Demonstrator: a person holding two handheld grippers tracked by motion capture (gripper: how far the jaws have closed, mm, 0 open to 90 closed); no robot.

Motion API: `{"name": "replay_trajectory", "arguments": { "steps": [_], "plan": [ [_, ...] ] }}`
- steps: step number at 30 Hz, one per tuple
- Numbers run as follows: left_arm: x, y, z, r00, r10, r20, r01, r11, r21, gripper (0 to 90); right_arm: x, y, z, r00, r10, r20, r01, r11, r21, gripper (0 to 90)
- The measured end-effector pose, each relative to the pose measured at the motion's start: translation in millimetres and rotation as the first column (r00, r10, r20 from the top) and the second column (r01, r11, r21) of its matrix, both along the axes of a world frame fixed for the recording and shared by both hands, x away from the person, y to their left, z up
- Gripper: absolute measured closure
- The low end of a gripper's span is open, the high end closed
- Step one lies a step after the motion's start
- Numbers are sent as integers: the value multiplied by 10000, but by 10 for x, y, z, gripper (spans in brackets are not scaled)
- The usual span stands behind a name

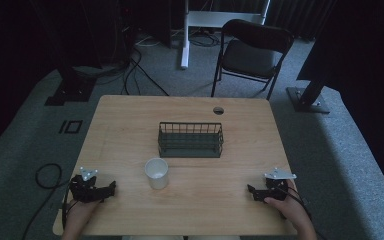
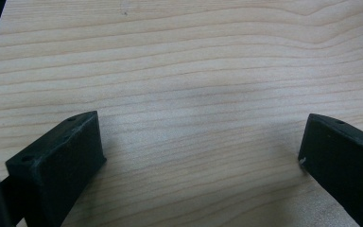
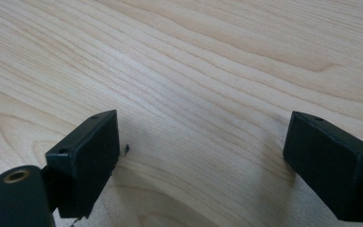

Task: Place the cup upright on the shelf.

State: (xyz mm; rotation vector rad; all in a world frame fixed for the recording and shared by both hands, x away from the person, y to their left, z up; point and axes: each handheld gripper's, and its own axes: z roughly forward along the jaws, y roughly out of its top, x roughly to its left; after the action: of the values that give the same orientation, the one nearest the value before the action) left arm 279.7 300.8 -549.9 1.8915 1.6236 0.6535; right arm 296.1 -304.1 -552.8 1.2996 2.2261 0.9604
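Observation:
A white cup [image 1: 156,173] stands upright on the wooden table [image 1: 130,115], just in front of a dark wire basket [image 1: 190,139] at the table's middle. My left gripper [image 1: 111,189] rests near the front left corner, left of the cup. In the left gripper view it [image 2: 201,146] is open, with bare wood between its jaws. My right gripper [image 1: 250,191] rests near the front right edge. In the right gripper view it [image 3: 203,142] is open too, with nothing between its jaws.
A round cable hole [image 1: 218,110] sits near the table's far edge. Beyond the table stand a black folding chair [image 1: 250,52], a white desk leg [image 1: 184,35] and dark stands [image 1: 70,85]. Cables [image 1: 47,175] lie on the floor at the left.

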Motion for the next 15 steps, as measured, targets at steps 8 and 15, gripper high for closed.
{"name": "replay_trajectory", "arguments": {
  "steps": [8,15],
  "plan": [
    [4,5,0,10000,-60,-1,60,10000,-1,8,0,0,0,10000,2,5,-2,10000,-1,112],
    [3,14,0,10000,-92,-7,92,10000,21,8,-1,0,-1,10000,6,10,-6,10000,-5,112]
  ]
}}
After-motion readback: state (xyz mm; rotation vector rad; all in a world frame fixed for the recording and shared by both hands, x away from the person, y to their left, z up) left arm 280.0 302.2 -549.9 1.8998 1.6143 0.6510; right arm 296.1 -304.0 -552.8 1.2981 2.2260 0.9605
